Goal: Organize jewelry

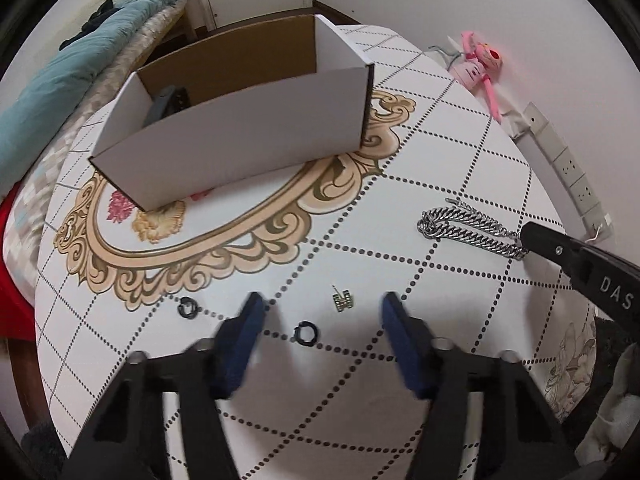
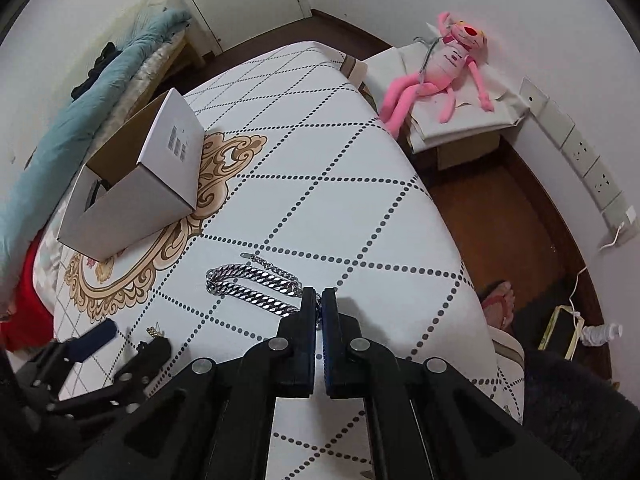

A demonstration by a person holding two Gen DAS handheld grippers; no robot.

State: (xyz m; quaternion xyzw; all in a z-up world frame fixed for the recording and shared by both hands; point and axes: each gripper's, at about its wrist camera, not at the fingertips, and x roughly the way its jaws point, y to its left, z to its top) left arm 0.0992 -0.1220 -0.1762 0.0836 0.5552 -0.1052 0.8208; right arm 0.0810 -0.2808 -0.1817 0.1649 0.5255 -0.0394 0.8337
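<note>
Left gripper (image 1: pixel 320 312) spread wide above the white dotted-grid tablecloth (image 1: pixel 460 152), holding nothing; one small black ring (image 1: pixel 303 332) lies on the cloth between its blue-padded fingers (image 1: pixel 248 320), another black ring (image 1: pixel 186 306) just outside, and a small gold clasp-like piece (image 1: pixel 343 301) near the other finger. Right gripper (image 2: pixel 319 304) pressed together, pinching one end of the chunky silver chain (image 2: pixel 252 284), which otherwise lies doubled on the cloth. Open white cardboard box (image 1: pixel 240 120) stands well apart.

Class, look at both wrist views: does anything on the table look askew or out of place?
The white cardboard box sits askew across the tablecloth's ornate gold frame. Loose jewelry lies scattered: two black rings, a small gold piece, and a silver chain pinched by the right gripper.
</note>
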